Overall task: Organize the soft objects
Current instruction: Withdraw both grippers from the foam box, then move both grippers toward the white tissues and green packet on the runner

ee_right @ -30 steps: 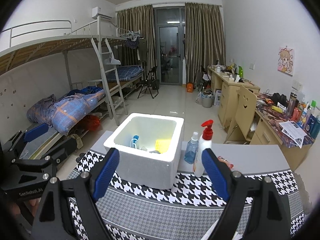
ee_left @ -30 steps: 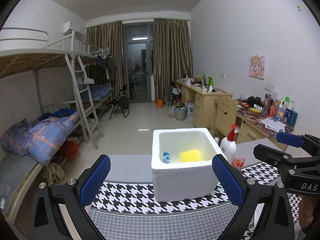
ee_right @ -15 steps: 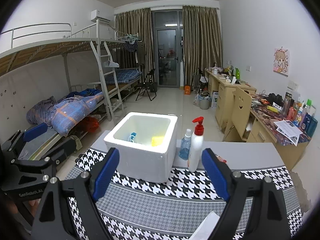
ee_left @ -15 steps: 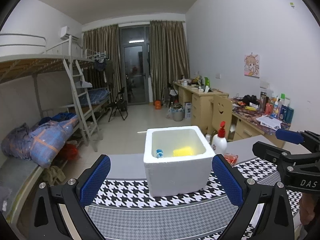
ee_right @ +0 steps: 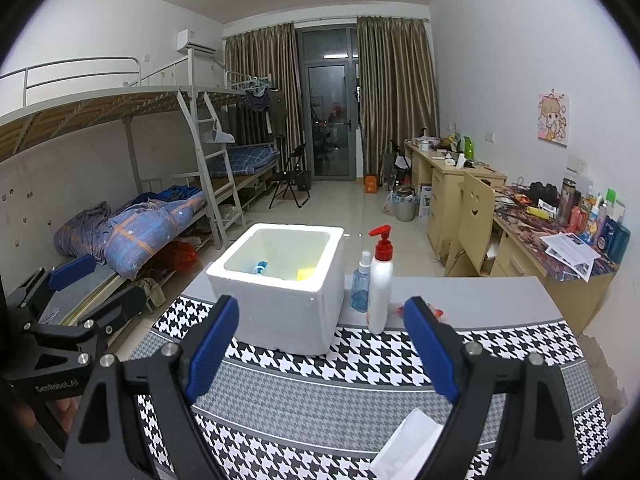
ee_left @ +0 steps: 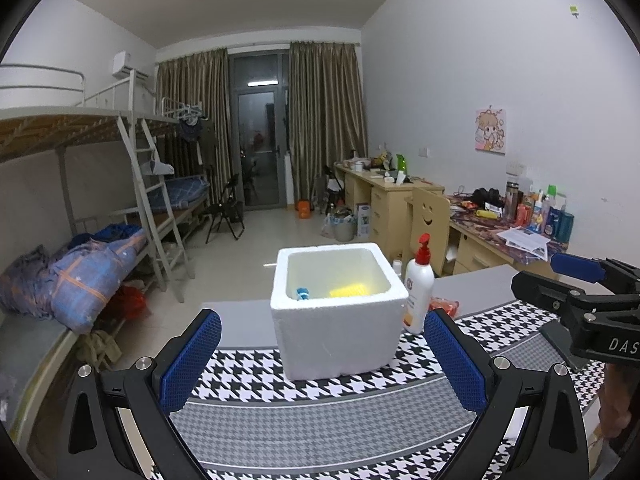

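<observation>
On the houndstooth counter (ee_left: 320, 412), both spread, empty tongs (ee_left: 322, 364) (ee_right: 320, 350) should approach the near white tissue (ee_right: 404, 446) slowly, then drop it into the foam box (ee_left: 336, 312).

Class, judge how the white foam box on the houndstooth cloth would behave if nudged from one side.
The white foam box looks like expanded foam, so probably light and quick to slide. It seems to hold only small items, adding little weight. Its walls look thick and rigid, though likely dentable.
</observation>
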A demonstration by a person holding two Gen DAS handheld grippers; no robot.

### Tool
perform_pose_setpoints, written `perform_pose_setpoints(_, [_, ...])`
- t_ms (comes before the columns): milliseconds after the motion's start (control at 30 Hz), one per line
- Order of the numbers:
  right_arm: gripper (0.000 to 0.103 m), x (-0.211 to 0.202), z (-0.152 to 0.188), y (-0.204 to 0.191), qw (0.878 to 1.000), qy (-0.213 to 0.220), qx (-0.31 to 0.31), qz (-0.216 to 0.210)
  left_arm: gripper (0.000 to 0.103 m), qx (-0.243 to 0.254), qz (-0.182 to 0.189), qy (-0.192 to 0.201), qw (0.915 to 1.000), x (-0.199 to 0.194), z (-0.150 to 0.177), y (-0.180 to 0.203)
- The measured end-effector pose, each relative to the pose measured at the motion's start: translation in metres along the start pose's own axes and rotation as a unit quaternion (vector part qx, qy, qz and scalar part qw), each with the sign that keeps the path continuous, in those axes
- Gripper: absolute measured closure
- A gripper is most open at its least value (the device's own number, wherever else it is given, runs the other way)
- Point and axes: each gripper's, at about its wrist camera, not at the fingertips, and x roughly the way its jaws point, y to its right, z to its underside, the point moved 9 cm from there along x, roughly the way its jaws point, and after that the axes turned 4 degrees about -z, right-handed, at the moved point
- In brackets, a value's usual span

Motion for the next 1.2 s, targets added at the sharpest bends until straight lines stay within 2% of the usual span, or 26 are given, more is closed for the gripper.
perform_pose_setpoints(567, [0.015,-0.019,0.021,0.011,1.0,0.009,0.007,0.006,0.001,0.002,0.004,0.027,0.9996,-0.022,0.014,0.023])
perform_pose_setpoints(1200, [0.015,-0.041,0.043,0.029,0.998,0.028,0.016,0.045,0.001,0.003,0.041,0.044,0.9982,-0.034,0.032,0.056])
